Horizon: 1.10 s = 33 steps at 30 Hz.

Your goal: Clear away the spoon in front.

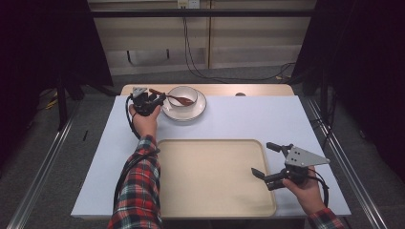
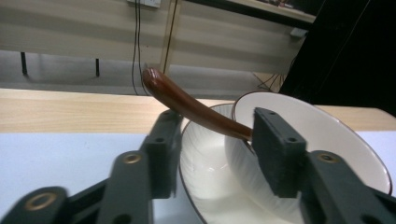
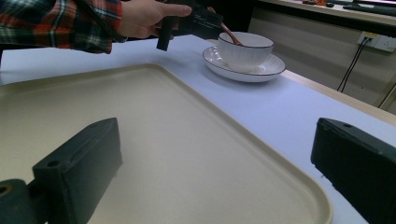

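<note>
The high view looks forward and down over the whole surface [image 1: 229, 119]. The left gripper view sits low and very close to the bowl [image 2: 219, 163], facing the back wall. The right gripper view looks across the tray [image 3: 163, 140] toward that same bowl [image 3: 245, 49], farther off.

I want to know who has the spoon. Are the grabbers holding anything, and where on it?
The left gripper has its jaws either side of the brown spoon handle; a firm pinch cannot be told. The right gripper holds nothing.
</note>
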Available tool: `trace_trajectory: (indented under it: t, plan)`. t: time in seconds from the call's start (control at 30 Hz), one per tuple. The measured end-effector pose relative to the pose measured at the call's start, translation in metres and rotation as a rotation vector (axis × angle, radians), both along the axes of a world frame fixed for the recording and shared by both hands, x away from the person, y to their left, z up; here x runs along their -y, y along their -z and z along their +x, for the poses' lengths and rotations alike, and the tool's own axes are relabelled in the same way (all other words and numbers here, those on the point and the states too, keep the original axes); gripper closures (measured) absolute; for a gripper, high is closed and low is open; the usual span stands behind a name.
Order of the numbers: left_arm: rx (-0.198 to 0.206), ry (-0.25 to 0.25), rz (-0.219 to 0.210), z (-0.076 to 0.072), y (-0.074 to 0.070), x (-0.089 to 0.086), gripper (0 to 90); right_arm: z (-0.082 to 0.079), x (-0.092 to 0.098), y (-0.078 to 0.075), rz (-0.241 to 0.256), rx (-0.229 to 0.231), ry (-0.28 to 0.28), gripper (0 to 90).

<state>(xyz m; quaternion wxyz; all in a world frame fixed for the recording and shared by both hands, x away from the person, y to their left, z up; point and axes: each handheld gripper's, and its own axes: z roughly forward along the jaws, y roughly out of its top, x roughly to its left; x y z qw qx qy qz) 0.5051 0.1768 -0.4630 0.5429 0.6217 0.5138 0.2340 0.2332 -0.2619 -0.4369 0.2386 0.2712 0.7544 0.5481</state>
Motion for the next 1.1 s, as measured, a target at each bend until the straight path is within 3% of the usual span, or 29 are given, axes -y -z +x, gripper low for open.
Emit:
trace_trajectory:
  t: [0.17, 0.23, 0.43, 0.57, 0.6, 0.8, 0.83, 1.1]
  plan:
    - [-0.007, -0.005, -0.002, 0.003, 0.0, 0.002, 59.7, 0.0, -0.001, 0.001, -0.006, -0.001, -0.005, 1.7]
    - [-0.003, -0.011, -0.024, 0.004, 0.001, 0.002, 59.7, 0.0, -0.001, 0.001, -0.005, -0.001, -0.005, 1.7]
    - [-0.013, -0.03, -0.074, 0.008, 0.004, 0.005, 55.2, 0.0, -0.001, 0.0, -0.006, 0.003, -0.007, 1.7]
    - [-0.013, -0.016, -0.082, 0.012, 0.004, 0.008, 50.3, 0.0, -0.001, 0.001, -0.006, -0.001, -0.012, 1.7]
    - [-0.018, -0.034, -0.08, 0.013, 0.004, 0.011, 50.1, 0.0, -0.001, 0.001, -0.007, -0.002, -0.012, 1.7]
    - [-0.014, -0.034, -0.117, 0.016, 0.008, 0.012, 57.1, 0.0, 0.0, 0.001, -0.007, -0.012, -0.012, 1.7]
    - [-0.007, -0.039, -0.12, 0.016, 0.008, 0.012, 62.2, 0.0, 0.0, 0.001, -0.007, -0.013, -0.013, 1.7]
    - [0.019, -0.031, -0.146, 0.014, 0.003, 0.013, 66.7, 0.0, 0.0, 0.0, -0.007, -0.007, -0.015, 1.7]
